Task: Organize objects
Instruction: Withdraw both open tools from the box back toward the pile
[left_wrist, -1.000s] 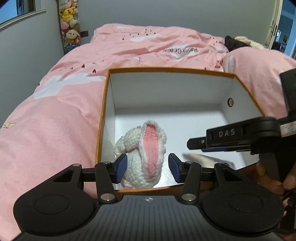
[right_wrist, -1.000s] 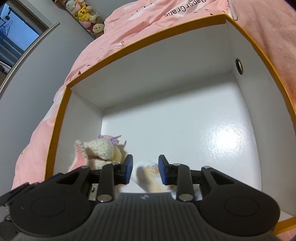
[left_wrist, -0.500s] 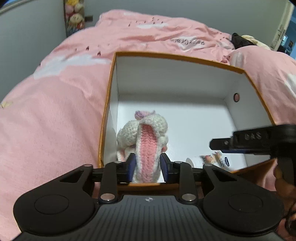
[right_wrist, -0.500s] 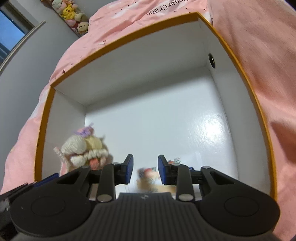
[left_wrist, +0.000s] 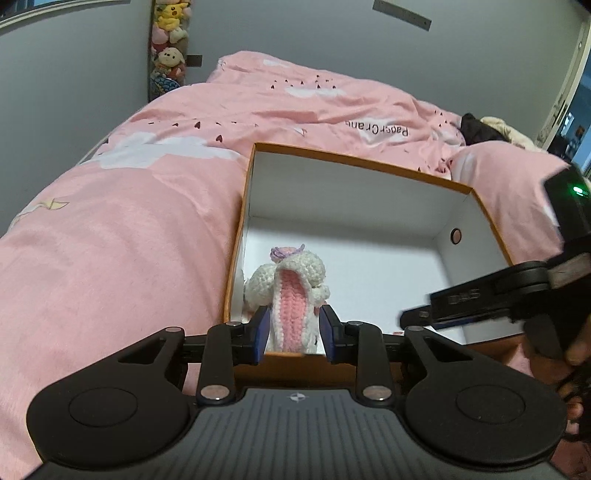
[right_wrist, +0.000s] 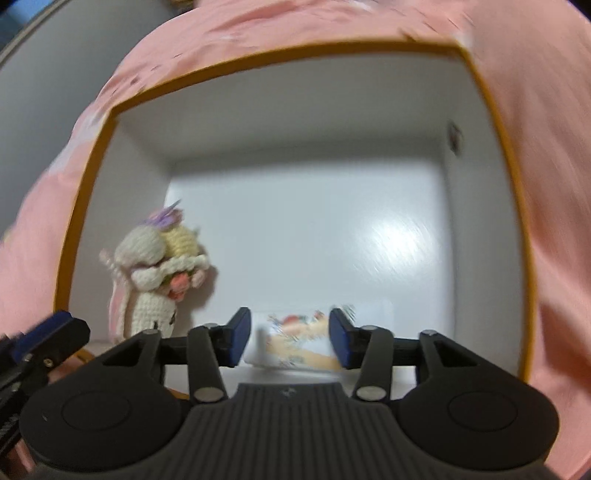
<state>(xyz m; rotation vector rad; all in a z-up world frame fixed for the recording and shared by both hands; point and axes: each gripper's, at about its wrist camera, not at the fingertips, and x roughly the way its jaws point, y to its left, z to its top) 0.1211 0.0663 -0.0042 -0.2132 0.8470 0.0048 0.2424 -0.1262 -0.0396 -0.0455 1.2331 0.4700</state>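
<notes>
An orange-rimmed white box (left_wrist: 354, 158) (right_wrist: 258, 62) sits on the pink bed. A crocheted white and pink bunny (left_wrist: 291, 295) (right_wrist: 155, 273) stands at the box's near left corner. My left gripper (left_wrist: 293, 334) has its jaws on either side of the bunny's pink ear, a small gap showing. A small printed packet (right_wrist: 295, 343) lies on the box floor at the near wall. My right gripper (right_wrist: 288, 341) is open above it, with the packet lying below, between the jaws. The right gripper also shows in the left wrist view (left_wrist: 476, 299).
The pink duvet (left_wrist: 129, 229) surrounds the box. Plush toys (left_wrist: 168, 44) hang on the grey wall at the back left. Dark clothing (left_wrist: 480, 129) lies at the far right of the bed. A round hole (left_wrist: 456, 235) is in the box's right wall.
The left gripper closed around the bunny's ear, then eased apart slightly. The right gripper opened wider and the packet now lies on the box floor. Both cameras pulled back and up.
</notes>
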